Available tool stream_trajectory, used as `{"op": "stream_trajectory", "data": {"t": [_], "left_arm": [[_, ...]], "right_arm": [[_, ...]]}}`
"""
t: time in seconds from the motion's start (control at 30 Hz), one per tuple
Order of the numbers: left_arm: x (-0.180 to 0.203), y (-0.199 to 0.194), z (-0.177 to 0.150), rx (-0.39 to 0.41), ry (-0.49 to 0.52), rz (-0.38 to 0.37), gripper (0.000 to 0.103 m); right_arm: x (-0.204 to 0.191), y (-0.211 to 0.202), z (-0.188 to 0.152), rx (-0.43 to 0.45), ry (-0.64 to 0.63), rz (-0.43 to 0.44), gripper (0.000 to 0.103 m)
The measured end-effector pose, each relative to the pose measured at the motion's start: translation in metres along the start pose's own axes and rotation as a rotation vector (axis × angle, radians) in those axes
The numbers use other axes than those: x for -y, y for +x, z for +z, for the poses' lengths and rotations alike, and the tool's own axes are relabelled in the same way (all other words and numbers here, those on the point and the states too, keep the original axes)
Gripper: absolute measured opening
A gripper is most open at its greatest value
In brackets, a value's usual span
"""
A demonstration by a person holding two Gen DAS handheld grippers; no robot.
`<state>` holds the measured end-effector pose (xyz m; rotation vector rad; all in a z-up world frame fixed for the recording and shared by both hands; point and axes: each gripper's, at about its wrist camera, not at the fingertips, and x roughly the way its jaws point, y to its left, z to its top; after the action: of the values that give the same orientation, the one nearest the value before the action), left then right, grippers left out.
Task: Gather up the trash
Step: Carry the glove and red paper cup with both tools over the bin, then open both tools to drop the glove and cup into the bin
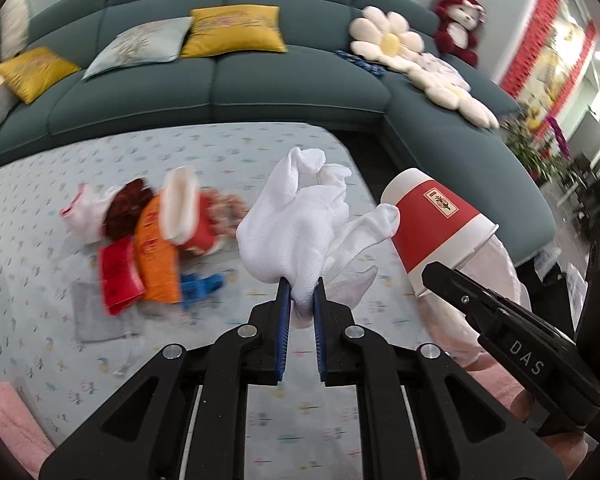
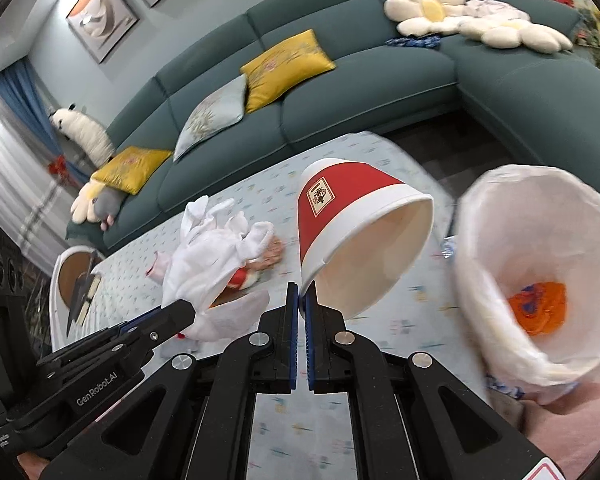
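1. A white glove is pinched between the jaws of the left gripper. It is held up in the air above the table.
2. A red and white paper cup is clamped by its rim in the right gripper. It is tipped on its side, mouth toward the camera, and is also off the table.
3. A bin lined with a white bag is seen just beside the cup, at the right. Something orange is already lying at its bottom.
4. The step in hand seems to be the carry to the bin. Both grips should be kept tight until each thing is right over the bin's mouth.
5. The glove hangs loose, so it should be lifted high enough that its fingers are not caught on the rim.
6. The cup is best let go first, since it is nearer the bin.
7. A pile of wrappers is left on the table. It is too blurred to be counted well.
8. Counted: one glove, one cup, one bin, two grippers.
9. On the sofa, two yellow cushions are counted.
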<state>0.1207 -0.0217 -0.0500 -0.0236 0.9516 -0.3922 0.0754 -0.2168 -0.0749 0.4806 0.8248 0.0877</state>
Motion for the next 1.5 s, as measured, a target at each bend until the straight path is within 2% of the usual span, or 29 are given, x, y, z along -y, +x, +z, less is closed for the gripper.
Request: {"op": "stream_trajectory", "data": {"t": [0.53,0.77,0.83,0.87,0.97,1.0,1.13,1.37,1.5], "left_arm": [[0.131,0.038,0.013,-0.039,0.218,-0.126,0.011],[0.170,0.055,0.018,-0.059,0.260,-0.172,0.013],[0.177,0.058,0.019,-0.061,0.262,-0.181,0.014],[0.180,0.059,0.020,-0.061,0.260,-0.184,0.017],[0.186,0.059,0.022,-0.049,0.252,-0.168,0.038],[0.187,0.058,0.022,-0.041,0.248,-0.166,0.039],[0.187,0.057,0.021,-0.036,0.250,-0.159,0.040],[0.170,0.053,0.019,-0.038,0.208,-0.136,0.040],[0.153,0.048,0.019,-0.033,0.178,-0.120,0.040]], "right_arm": [[0.128,-0.062,0.000,0.100,0.174,-0.145,0.004],[0.157,-0.070,-0.002,0.103,0.220,-0.189,0.004],[0.162,-0.071,-0.002,0.103,0.221,-0.191,0.007],[0.163,-0.071,-0.002,0.104,0.220,-0.196,0.010],[0.164,-0.075,-0.002,0.116,0.219,-0.203,0.014],[0.165,-0.076,-0.002,0.119,0.221,-0.202,0.016],[0.165,-0.081,-0.004,0.134,0.227,-0.197,0.028],[0.156,-0.079,-0.002,0.132,0.210,-0.192,0.031],[0.145,-0.076,0.000,0.128,0.191,-0.182,0.037]]}}
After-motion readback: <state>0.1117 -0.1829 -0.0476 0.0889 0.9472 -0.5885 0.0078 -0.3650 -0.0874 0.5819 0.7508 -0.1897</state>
